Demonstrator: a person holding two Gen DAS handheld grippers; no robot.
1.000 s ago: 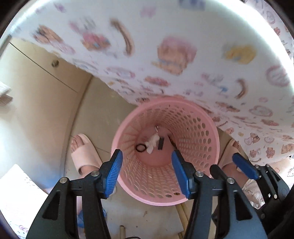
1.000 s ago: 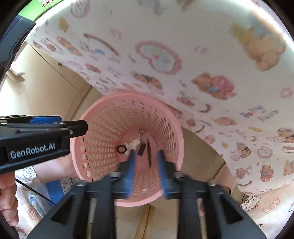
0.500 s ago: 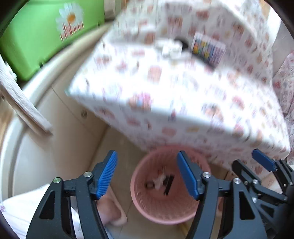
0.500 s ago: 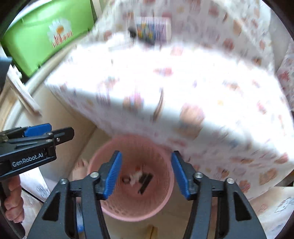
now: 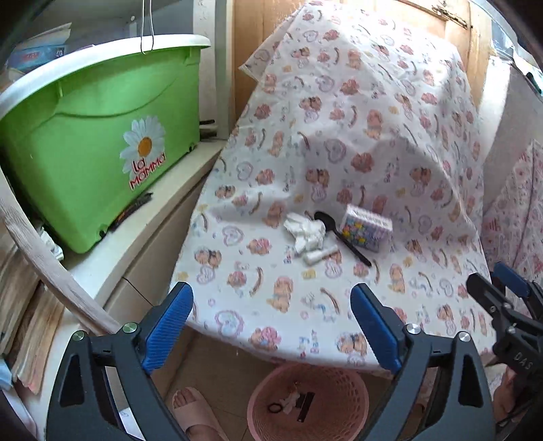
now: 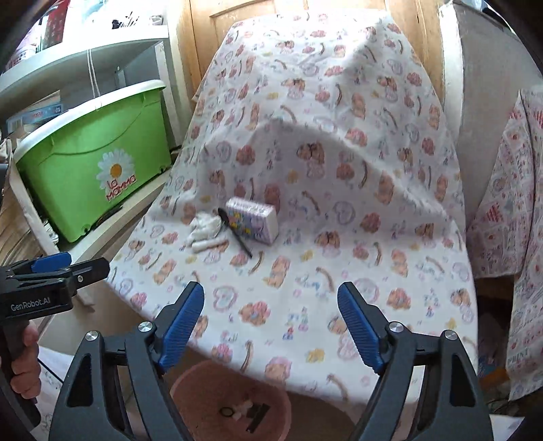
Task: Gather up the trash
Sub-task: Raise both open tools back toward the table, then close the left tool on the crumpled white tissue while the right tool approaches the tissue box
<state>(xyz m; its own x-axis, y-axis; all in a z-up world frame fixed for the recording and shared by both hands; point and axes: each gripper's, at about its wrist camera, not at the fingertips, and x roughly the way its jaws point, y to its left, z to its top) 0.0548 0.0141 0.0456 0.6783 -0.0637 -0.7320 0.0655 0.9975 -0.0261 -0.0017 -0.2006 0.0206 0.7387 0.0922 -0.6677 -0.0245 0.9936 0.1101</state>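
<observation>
We see a table draped in a cartoon-print cloth (image 5: 339, 142), a wooden door (image 6: 237, 20) behind it, white shelving (image 6: 85, 57), and a green storage bin (image 5: 95, 135) on a cream cabinet (image 5: 152, 244).

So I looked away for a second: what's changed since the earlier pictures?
Both grippers, left gripper and right gripper, rose from above the pink basket to face the tabletop, jaws opening, nothing between them. The basket's contents, crumpled tissue and black spoon stayed put.
</observation>
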